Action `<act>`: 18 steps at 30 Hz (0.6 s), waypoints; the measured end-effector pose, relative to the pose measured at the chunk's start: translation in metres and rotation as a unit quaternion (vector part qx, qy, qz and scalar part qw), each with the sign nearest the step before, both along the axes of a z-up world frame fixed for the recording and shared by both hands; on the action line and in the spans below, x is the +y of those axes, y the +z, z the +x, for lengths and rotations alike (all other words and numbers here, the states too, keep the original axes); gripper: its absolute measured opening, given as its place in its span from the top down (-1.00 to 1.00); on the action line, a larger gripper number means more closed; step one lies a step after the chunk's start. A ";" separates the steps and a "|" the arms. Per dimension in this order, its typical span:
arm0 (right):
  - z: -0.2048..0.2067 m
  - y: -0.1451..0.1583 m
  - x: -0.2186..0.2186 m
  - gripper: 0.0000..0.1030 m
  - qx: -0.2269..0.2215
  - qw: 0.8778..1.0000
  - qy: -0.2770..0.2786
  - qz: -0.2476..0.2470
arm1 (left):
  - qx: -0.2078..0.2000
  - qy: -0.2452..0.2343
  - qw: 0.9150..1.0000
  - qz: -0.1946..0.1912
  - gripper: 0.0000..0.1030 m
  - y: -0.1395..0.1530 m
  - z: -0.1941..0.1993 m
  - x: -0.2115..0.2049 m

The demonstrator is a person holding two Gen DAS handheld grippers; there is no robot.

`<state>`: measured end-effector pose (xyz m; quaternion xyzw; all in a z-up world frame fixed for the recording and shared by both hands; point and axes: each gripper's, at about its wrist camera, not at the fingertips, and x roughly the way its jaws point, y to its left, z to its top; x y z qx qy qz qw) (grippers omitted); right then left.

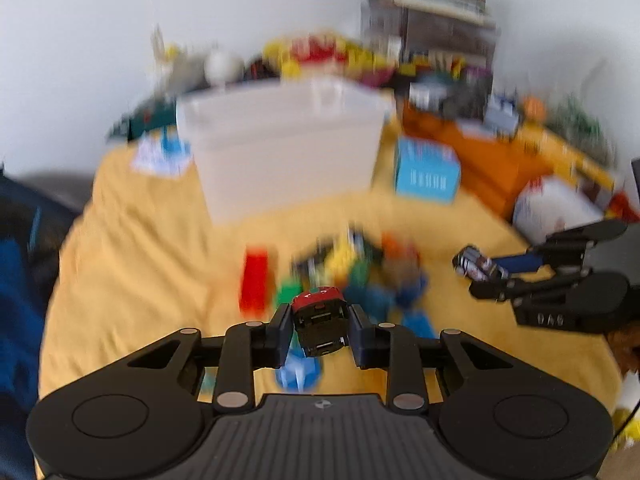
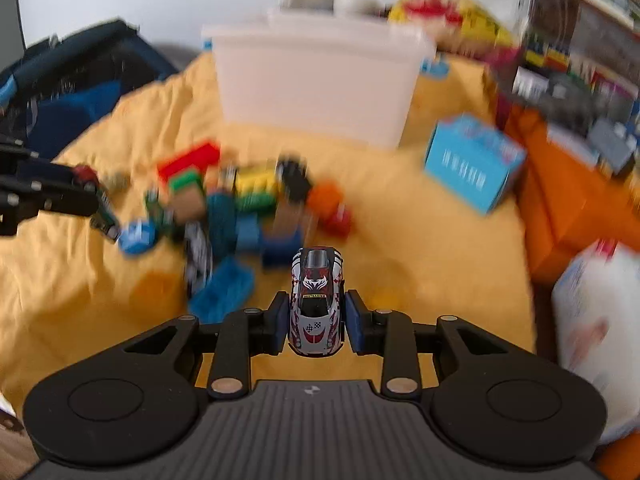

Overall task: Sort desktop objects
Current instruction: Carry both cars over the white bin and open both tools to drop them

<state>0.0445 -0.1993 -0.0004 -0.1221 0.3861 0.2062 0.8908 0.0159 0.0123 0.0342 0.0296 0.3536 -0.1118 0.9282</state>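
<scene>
My left gripper (image 1: 320, 324) is shut on a red and black toy car (image 1: 320, 318), held above the yellow cloth (image 1: 132, 280). My right gripper (image 2: 317, 318) is shut on a silver and red toy car (image 2: 317, 304). That car also shows in the left wrist view (image 1: 478, 266), at the right. The left gripper with its car shows at the left of the right wrist view (image 2: 86, 184). A pile of coloured blocks (image 2: 248, 204) and small toys lies between both grippers. A white plastic bin (image 2: 320, 80) stands behind the pile; its inside is hidden.
A blue carton (image 2: 474, 164) lies right of the bin. An orange box (image 2: 568, 184) and a white packet (image 2: 596, 320) stand at the right. More toys and boxes (image 1: 428, 40) crowd the back. A dark blue bag (image 2: 80, 80) sits at the left.
</scene>
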 end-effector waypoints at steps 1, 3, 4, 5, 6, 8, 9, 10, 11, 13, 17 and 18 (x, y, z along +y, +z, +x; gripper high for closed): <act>0.005 0.008 0.000 0.36 -0.012 1.000 0.002 0.002 | -0.015 -0.001 1.000 0.002 0.36 0.009 0.008 0.000; 0.016 0.022 0.002 0.36 -0.037 0.999 0.003 0.007 | -0.040 -0.005 0.999 0.011 0.36 0.025 0.027 -0.001; 0.025 0.032 0.004 0.36 -0.054 0.998 0.003 0.011 | -0.053 -0.005 0.998 0.013 0.36 0.033 0.037 -0.002; 0.032 0.039 0.005 0.36 -0.065 0.998 0.003 0.014 | -0.065 -0.005 0.998 0.014 0.36 0.042 0.046 -0.004; 0.041 0.046 0.007 0.36 -0.079 0.997 0.003 0.018 | -0.080 -0.006 0.997 0.013 0.36 0.050 0.057 -0.005; 0.062 0.062 0.012 0.36 -0.103 0.994 0.000 0.029 | -0.106 -0.004 0.994 0.018 0.36 0.062 0.079 -0.008; 0.073 0.069 0.014 0.36 -0.117 0.993 -0.003 0.036 | -0.115 -0.002 0.993 0.019 0.36 0.067 0.091 -0.010; 0.084 0.075 0.017 0.36 -0.128 0.991 -0.005 0.041 | -0.125 0.003 0.992 0.016 0.36 0.072 0.105 -0.010; 0.098 0.080 0.022 0.36 -0.139 0.989 -0.009 0.045 | -0.133 0.007 0.991 0.012 0.36 0.075 0.115 -0.009; 0.124 0.086 0.029 0.36 -0.148 0.987 -0.015 0.058 | -0.148 0.016 0.989 0.008 0.36 0.079 0.142 -0.008; 0.167 0.088 0.046 0.36 -0.150 0.986 -0.027 0.066 | -0.141 0.040 0.989 0.004 0.36 0.073 0.188 -0.004; 0.176 0.088 0.050 0.36 -0.149 0.986 -0.030 0.071 | -0.138 0.046 0.989 0.007 0.36 0.069 0.198 -0.003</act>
